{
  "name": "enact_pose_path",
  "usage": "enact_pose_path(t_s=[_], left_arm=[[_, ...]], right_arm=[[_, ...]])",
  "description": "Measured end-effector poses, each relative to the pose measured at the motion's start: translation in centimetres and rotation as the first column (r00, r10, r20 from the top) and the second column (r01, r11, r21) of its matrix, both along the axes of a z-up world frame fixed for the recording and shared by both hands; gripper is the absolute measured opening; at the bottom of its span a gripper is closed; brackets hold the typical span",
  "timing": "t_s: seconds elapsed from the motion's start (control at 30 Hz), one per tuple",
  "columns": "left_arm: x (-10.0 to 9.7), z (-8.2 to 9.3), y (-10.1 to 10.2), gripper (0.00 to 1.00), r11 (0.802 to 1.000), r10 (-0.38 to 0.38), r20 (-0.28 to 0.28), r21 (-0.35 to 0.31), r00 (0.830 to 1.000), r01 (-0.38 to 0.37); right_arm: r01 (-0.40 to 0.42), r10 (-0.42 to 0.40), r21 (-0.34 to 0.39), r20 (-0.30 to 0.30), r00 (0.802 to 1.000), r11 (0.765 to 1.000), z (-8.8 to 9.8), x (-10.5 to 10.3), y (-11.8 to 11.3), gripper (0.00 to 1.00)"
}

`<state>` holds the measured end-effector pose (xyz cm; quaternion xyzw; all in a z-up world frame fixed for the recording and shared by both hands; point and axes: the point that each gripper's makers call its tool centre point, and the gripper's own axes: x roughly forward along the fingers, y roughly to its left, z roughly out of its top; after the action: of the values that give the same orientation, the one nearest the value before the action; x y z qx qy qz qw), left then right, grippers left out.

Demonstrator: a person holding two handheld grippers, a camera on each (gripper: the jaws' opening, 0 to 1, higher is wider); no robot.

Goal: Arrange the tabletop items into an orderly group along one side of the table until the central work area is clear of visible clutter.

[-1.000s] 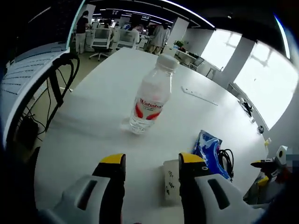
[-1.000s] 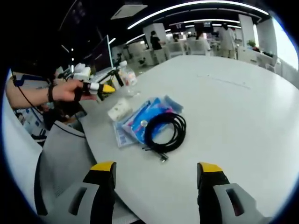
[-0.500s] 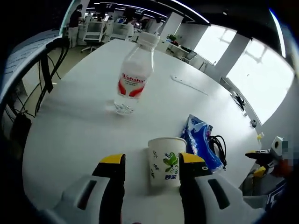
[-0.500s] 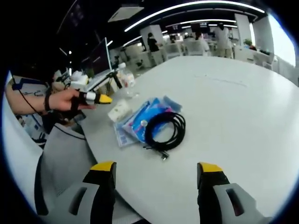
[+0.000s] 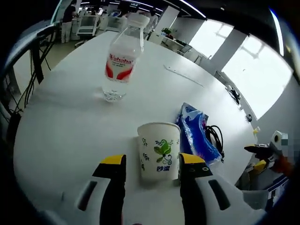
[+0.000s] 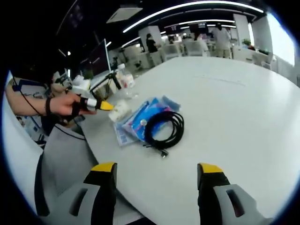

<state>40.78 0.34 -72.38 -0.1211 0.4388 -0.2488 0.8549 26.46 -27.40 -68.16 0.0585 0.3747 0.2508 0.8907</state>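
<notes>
A white paper cup (image 5: 158, 151) with a green leaf print stands upright between the tips of my open left gripper (image 5: 152, 160). Whether a jaw touches it I cannot tell. Farther off stands a clear water bottle (image 5: 121, 61) with a red label. Right of the cup lie blue packets (image 5: 197, 136) and a coiled black cable (image 5: 216, 138). In the right gripper view the cable (image 6: 164, 129) rests partly on the blue packets (image 6: 136, 123); the cup (image 6: 119, 110) is beyond them, with the hand-held left gripper (image 6: 104, 105) at it. My right gripper (image 6: 157, 176) is open and holds nothing, off the table's near edge.
A thin flat strip (image 5: 183, 75) lies farther along the white table (image 5: 70, 126). A monitor on a stand (image 6: 101, 58) and the bottle (image 6: 125, 77) stand near the table's left end. A grey chair back (image 6: 65, 154) is beside the edge. People stand at desks far behind.
The left gripper has closed in on the paper cup, which now stands upright between its jaws; a second ago it looked low and flat. The right gripper has hardly moved.
</notes>
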Motion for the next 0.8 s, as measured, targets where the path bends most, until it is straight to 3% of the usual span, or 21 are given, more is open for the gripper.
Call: enact_pose_path(t_s=[0.8], left_arm=[[-0.3, -0.9, -1.9, 0.45, 1.000, -0.029, -0.024, -0.012, 0.999, 0.029]], right_arm=[[0.007, -0.007, -0.005, -0.014, 1.000, 1.000, -0.4, -0.7, -0.7, 0.71]])
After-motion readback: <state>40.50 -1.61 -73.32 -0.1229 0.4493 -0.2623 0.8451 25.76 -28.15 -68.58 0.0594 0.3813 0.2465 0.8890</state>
